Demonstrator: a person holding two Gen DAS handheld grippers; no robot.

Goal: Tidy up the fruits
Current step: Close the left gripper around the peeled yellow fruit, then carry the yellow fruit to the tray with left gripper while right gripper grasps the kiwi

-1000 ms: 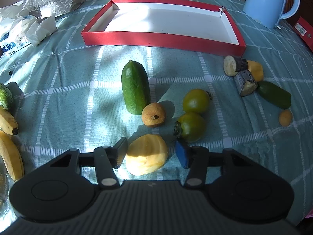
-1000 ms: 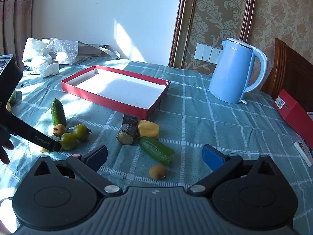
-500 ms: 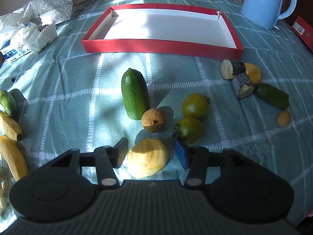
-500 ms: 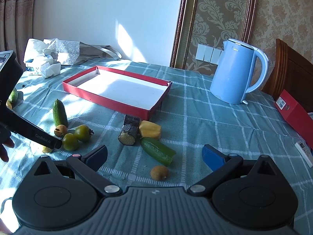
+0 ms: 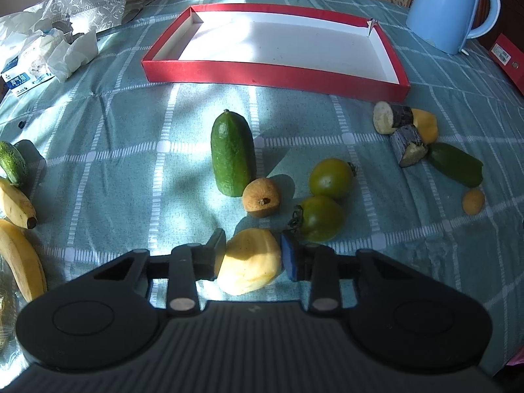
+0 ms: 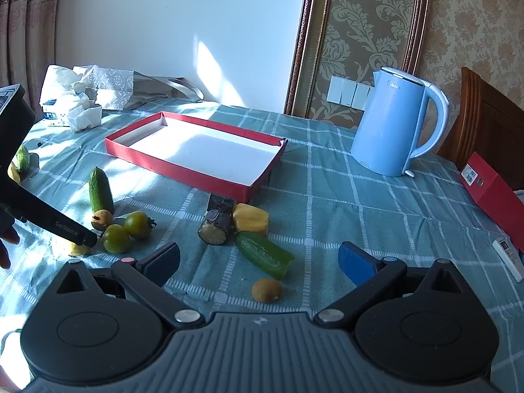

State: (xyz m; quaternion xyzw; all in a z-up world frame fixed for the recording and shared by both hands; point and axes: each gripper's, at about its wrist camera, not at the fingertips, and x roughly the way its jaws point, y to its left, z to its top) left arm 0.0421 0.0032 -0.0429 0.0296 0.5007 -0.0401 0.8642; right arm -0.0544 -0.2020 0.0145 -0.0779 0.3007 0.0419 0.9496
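Yellow peeled fruit lies on the counter, well short of the red tray. Left gripper fingers are closing, pads touching its flanks. Flesh is judged soft, slippery; a gentle mid-body hold is advised. Right gripper fingers are spread wide, empty.

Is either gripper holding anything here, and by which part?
The left gripper is closing on the pale yellow peeled fruit, pads against its two opposite sides. The right gripper is open, holding nothing.
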